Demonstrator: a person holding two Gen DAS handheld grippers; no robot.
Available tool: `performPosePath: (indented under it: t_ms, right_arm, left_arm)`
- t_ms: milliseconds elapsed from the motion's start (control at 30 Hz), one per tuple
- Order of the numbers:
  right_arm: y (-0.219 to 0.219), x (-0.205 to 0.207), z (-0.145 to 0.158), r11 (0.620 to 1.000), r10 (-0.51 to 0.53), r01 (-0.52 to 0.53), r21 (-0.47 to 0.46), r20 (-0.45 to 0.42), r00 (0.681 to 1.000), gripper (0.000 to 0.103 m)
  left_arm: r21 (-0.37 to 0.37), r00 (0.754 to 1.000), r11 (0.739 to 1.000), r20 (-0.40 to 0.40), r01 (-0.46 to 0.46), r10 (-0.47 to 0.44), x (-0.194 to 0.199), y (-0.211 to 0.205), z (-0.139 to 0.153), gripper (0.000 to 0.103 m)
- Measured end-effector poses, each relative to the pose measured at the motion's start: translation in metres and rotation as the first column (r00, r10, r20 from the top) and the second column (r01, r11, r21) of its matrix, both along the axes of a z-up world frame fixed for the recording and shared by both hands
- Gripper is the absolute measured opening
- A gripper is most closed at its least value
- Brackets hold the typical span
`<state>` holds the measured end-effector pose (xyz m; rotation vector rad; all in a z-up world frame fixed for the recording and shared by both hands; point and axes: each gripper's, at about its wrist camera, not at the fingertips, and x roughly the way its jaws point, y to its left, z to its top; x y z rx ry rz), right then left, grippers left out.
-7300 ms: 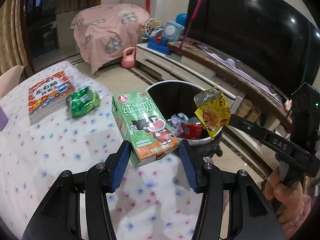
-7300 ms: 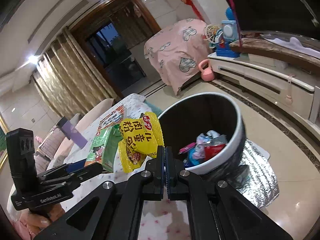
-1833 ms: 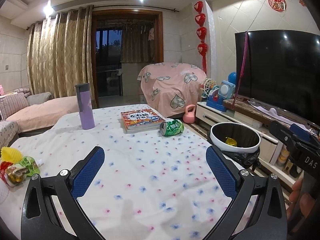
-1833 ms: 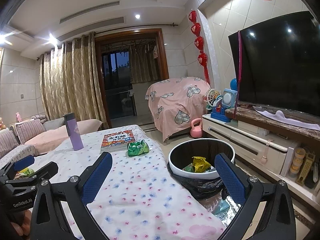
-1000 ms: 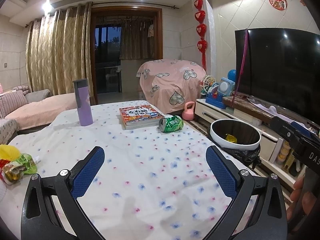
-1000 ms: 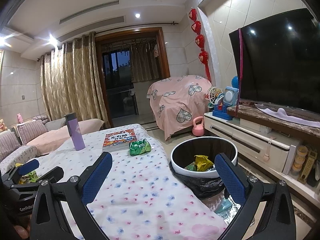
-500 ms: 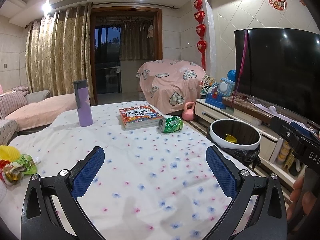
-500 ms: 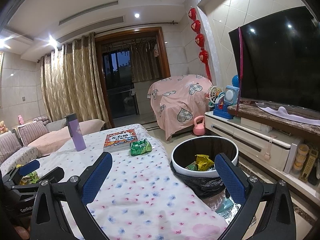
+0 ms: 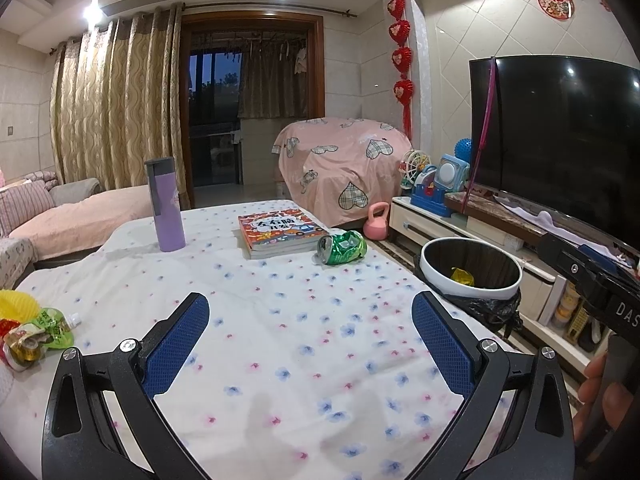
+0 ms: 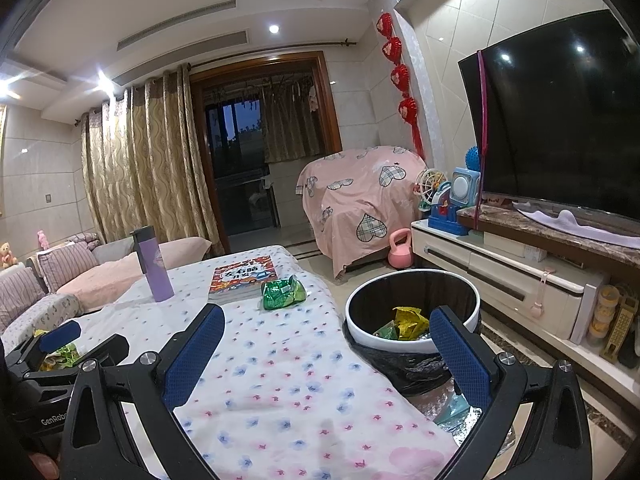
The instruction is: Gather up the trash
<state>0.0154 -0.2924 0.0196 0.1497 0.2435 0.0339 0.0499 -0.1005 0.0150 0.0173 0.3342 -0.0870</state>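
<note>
the left gripper (image 9: pixel 310 334) and right gripper (image 10: pixel 326 344) both hang spread wide and empty over the flowered tablecloth (image 9: pixel 280 320). farther on, a crushed green can (image 9: pixel 342 247) lies just beside a book (image 9: pixel 278 232); the trash bin (image 10: pixel 412 312), beside the table, holds wrappers.

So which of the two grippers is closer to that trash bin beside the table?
Right. The right gripper hangs by the table edge beside the trash bin; the left gripper is over the tablecloth's middle, farther off.
</note>
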Motion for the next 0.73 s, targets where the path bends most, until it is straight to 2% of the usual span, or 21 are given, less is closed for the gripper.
performPosePath:
  t_ms: [433, 633, 733]
  right_arm:
    - [0.006, 0.003, -0.004, 1.000, 0.005, -0.005, 0.011, -0.012, 1.000, 0.103]
    - [0.010, 0.006, -0.006, 1.000, 0.009, -0.008, 0.015, -0.030, 1.000, 0.103]
    - [0.014, 0.013, -0.013, 1.000, 0.019, -0.018, 0.019, -0.066, 0.998, 0.103]
  left_arm:
    - [0.000, 1.000, 1.000, -0.009, -0.002, 0.002, 0.003, 0.000, -0.002, 0.103]
    - [-0.014, 0.999, 1.000, -0.039, -0.003, 0.003, 0.009, 0.003, -0.010, 0.103]
    - [-0.033, 0.997, 0.999, -0.083, -0.010, 0.007, 0.015, 0.010, -0.018, 0.103]
